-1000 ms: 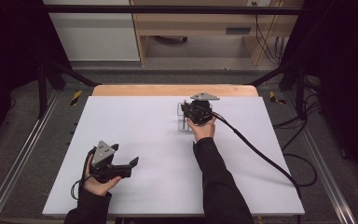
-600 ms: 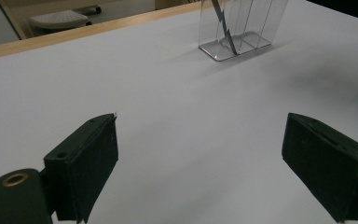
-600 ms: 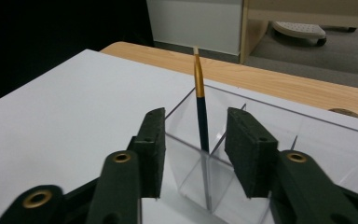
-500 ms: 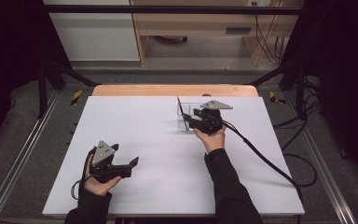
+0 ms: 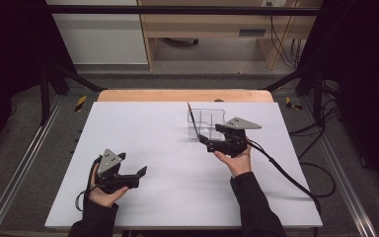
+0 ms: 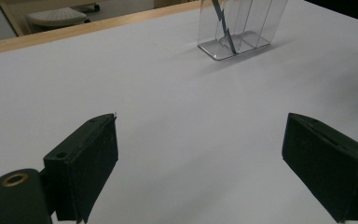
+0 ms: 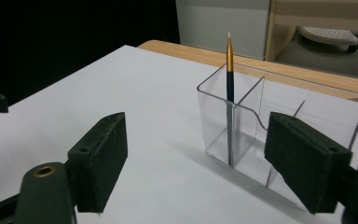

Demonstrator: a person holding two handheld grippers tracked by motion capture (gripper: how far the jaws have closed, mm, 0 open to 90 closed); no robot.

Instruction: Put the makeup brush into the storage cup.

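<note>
Right gripper [image 5: 203, 139] has backed off toward the person since a second ago, jaws wide, just near the clear organizer [image 5: 206, 122]. White table [image 5: 143, 128], wood strip at its far edge, grey floor around. Brush [image 7: 229, 88] stands in the organizer's corner compartment. Left gripper [image 5: 140, 172] sits well apart, wide too.

Clear holder [image 7: 279, 140], dark-blue-and-gold brush [image 7: 229, 70], white table [image 5: 143, 128].
</note>
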